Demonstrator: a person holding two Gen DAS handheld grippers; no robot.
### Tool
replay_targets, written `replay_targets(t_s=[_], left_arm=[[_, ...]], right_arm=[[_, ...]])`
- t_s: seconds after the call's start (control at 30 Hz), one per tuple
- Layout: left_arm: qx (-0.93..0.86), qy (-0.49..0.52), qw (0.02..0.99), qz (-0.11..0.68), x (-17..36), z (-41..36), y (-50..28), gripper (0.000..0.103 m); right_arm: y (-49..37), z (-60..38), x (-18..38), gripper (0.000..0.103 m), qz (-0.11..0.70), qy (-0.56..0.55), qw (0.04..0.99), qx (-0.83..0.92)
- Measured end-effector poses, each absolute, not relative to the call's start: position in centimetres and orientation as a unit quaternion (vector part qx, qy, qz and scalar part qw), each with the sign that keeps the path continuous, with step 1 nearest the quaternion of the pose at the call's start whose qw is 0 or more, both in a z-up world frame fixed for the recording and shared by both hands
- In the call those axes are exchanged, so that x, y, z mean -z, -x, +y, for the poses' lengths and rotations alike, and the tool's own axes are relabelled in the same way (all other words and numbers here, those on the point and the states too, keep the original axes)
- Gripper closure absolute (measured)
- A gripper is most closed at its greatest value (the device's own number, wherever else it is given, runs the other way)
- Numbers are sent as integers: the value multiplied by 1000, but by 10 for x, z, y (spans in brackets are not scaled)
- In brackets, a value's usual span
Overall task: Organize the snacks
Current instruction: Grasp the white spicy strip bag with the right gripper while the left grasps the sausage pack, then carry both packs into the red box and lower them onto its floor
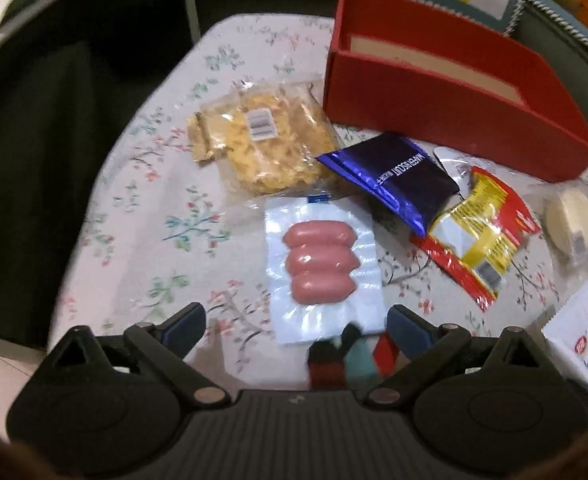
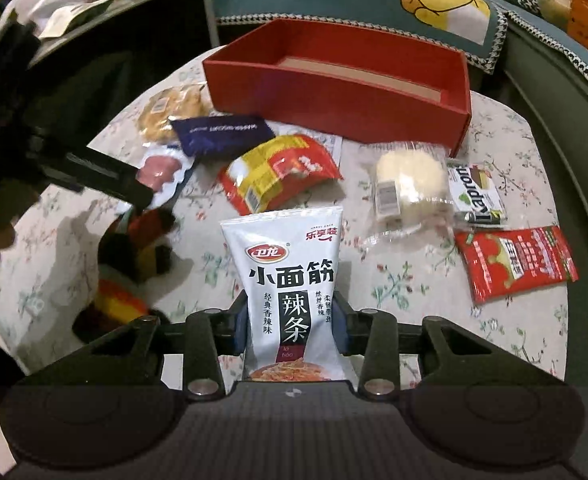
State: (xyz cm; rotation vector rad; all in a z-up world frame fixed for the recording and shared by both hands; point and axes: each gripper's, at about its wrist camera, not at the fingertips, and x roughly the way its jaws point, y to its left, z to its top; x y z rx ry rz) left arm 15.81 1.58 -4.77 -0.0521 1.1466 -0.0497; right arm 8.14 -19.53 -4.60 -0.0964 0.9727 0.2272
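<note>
My right gripper (image 2: pixel 292 328) is shut on a white spicy-strip packet (image 2: pixel 290 276), which stands upright between its blue pads above the floral table. The same packet shows at the right edge of the left wrist view (image 1: pixel 581 344). My left gripper (image 1: pixel 297 320) is open and hovers just over the near end of a clear pack of three pink sausages (image 1: pixel 321 268), without touching it. An open red box (image 2: pixel 333 92) (image 1: pixel 433 112) stands at the back of the table.
On the floral table (image 2: pixel 433 320) lie a clear bag of yellow crisps (image 1: pixel 262 140), a blue wafer pack (image 1: pixel 393 180), a red-yellow packet (image 2: pixel 282 172), a wrapped round cake (image 2: pixel 409 180), a Kapron packet (image 2: pixel 475 196) and a red packet (image 2: pixel 517 264). A sofa with cushions runs behind.
</note>
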Motion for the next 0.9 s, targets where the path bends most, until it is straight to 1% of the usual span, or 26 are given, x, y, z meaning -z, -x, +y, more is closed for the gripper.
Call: replay_targets(t_s=[0.1,0.23,0.3,0.37,0.4,0.47,0.5,0.73,0.9], left_arm=[[4,16,842,539,55,11,-175,6],[1,17,844,537,66,5,-189,2],[3,1,850,527,67,-3,-193,2],[-4,15,847,532,67,-1,-196,2],[-5,20,845,534,66,0,-195,6],[-1,24,844,535,62,2,-192,17],[0,24,845,535,58,3,-188,33],[-6,34,832,554,51,13,-145,33],[6,55,845,531,18,8,-113,33]], right_arm=[[-86,-192,45,56,463,42,878,-111],[-91,-194,41,56,460,30,880,-111],[-95,-194,41,56,464,29,879,-110],[-99,-194,42,56,466,26,878,-111],[-99,-194,41,56,465,25,878,-112],[-99,-194,37,56,461,20,880,-114],[-98,-195,36,56,458,18,881,-115],[-71,-194,20,56,435,3,894,-105],[-43,-201,5,56,411,-30,906,-93]])
